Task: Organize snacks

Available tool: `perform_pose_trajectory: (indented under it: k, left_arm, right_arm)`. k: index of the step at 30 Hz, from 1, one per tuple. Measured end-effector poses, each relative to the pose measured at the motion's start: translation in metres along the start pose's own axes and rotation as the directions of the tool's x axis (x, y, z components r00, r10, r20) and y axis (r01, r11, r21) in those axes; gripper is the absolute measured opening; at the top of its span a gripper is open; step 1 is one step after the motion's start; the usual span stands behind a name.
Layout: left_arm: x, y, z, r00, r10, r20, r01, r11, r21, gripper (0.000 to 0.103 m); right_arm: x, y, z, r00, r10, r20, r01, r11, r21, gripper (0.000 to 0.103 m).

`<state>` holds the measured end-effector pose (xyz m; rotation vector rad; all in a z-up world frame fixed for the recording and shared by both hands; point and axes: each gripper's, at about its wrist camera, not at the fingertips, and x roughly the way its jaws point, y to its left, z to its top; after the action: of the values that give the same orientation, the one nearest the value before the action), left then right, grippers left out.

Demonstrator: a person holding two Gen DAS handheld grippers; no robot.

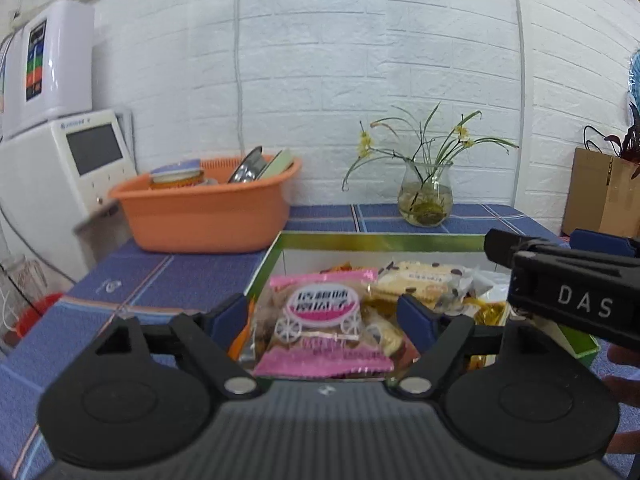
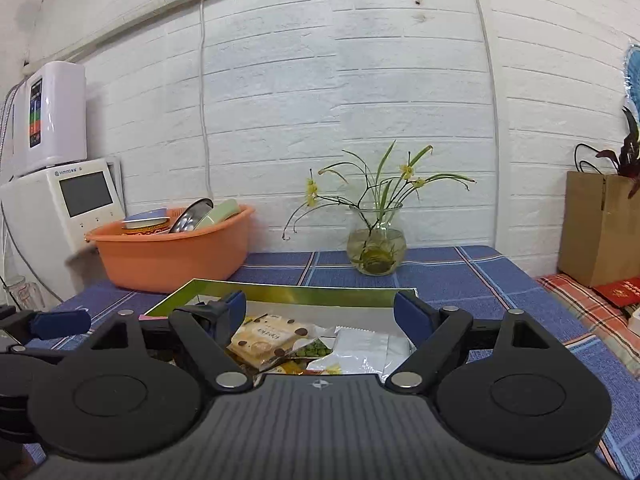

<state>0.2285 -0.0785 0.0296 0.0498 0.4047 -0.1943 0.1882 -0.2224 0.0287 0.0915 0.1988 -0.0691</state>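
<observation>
Pink snack packet (image 1: 325, 320) flat atop others (wrapped biscuits) in green-rimmed box (image 1: 380, 241)

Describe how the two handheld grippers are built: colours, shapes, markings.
The left gripper and right gripper look alike: matte black ribbed body, two round black discs, angled black link arms on silver pivot pins, blue pads on the fingers. White letters "DAS" mark the right gripper's side in the left wrist view.

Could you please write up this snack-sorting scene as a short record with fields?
surface: blue checked tablecloth
snack box: green-rimmed box, open, snacks inside
nearest snack: pink packet, lying in the box between the left gripper's fingers, not pinched
other snacks: biscuit packet, white sachet
left gripper: open
right gripper: open, empty
behind: orange basin holding dishes; glass vase with flowers
</observation>
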Motion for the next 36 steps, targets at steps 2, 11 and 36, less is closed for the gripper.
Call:
perform_pose_trajectory:
  k: [2,11,36]
  left_arm:
    - [-0.010,0.006,-0.009,1.000,0.003,-0.009,-0.003,0.999,-0.038,0.097]
    - [-0.050,0.010,-0.033,0.998,0.004,0.057,-0.001,0.999,-0.051,0.097]
    - [-0.044,-0.006,-0.048,0.998,0.060,-0.030,-0.059,0.998,0.028,0.097]
  right_arm:
    - [-0.010,0.000,-0.006,1.000,-0.019,-0.014,0.019,1.000,0.015,0.103]
    - [-0.055,-0.006,-0.027,0.980,-0.106,-0.168,0.127,0.985,0.115,0.103]
    - [-0.067,0.002,-0.057,0.984,-0.166,-0.064,0.169,0.985,0.042,0.103]
